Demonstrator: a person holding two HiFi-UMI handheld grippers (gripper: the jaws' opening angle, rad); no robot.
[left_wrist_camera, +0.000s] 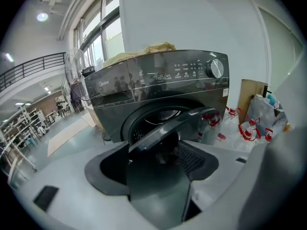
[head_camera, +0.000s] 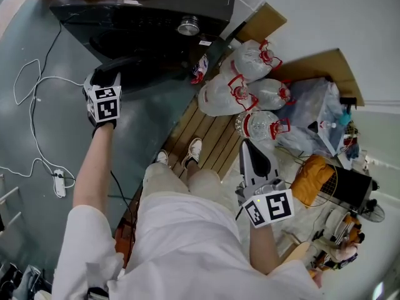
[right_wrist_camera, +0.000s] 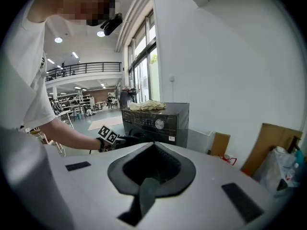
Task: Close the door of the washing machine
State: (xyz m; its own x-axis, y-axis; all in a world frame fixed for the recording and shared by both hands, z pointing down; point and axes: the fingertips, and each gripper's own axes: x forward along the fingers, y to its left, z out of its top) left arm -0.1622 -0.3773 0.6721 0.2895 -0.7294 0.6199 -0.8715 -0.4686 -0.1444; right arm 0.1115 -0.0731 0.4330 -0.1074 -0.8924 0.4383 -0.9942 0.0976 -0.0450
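A dark front-loading washing machine [head_camera: 156, 11] [left_wrist_camera: 158, 75] [right_wrist_camera: 158, 121] stands at the top of the head view, its round door [head_camera: 147, 70] [left_wrist_camera: 177, 123] swung partly open. My left gripper [head_camera: 119, 67] [left_wrist_camera: 163, 152] reaches to the door's free edge. Its jaws stand apart and the door's rim lies across the gap; I see no pad pressing on it. The open drum shows behind the door. My right gripper [head_camera: 253, 152] [right_wrist_camera: 148, 186] hangs by the person's right side, away from the machine, shut with nothing in it.
Several clear water jugs with red handles [head_camera: 250, 92] and cardboard sheets [head_camera: 325, 67] stand right of the machine on a wooden pallet [head_camera: 212, 136]. A white cable [head_camera: 37, 105] trails over the floor at left. Cloth [left_wrist_camera: 144, 51] lies on the machine's top.
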